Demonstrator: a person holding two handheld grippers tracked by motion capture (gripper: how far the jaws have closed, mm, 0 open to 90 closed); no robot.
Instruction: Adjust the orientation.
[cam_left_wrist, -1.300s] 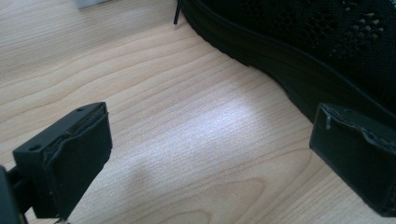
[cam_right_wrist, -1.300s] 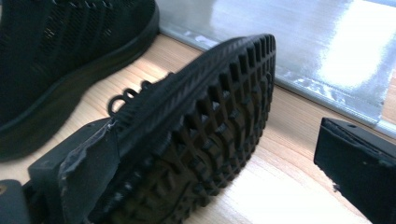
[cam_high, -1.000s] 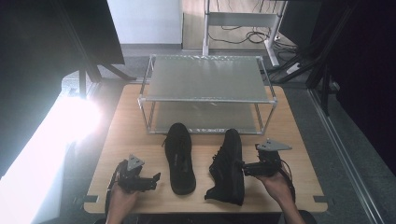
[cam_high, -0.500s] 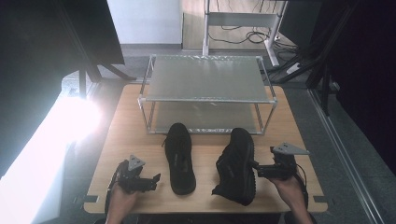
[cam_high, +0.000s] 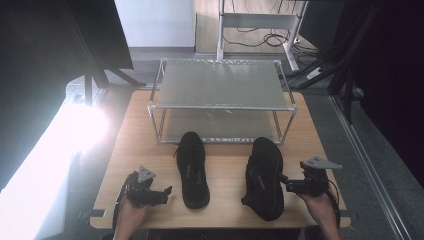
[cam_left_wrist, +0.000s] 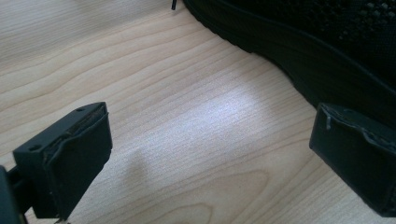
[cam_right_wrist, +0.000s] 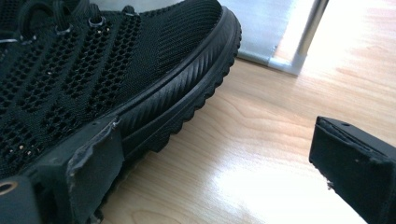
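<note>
Two black mesh shoes lie on the wooden table (cam_high: 225, 165), toes toward the rack. The left shoe (cam_high: 192, 169) lies flat; its sole edge (cam_left_wrist: 299, 56) fills the upper right of the left gripper view. The right shoe (cam_high: 263, 176) sits on the table, its mesh upper and ridged sole (cam_right_wrist: 140, 88) close in the right gripper view. My left gripper (cam_high: 162, 195) is open, just left of the left shoe's heel, nothing between its jaws (cam_left_wrist: 210, 158). My right gripper (cam_high: 290, 184) is open beside the right shoe's right flank; its left finger (cam_right_wrist: 88, 172) is against the sole.
A two-tier metal rack (cam_high: 222, 100) with frosted shelves stands at the back middle of the table; its leg (cam_right_wrist: 308, 32) shows in the right gripper view. Strong glare falls at the left (cam_high: 80, 130). Bare wood lies between the shoes and near the table's front edge.
The right shoe has gone from tilted up on its side to lying flat, shifted right. My right gripper has let go of it and drawn back to the right. The left gripper has stayed put.
</note>
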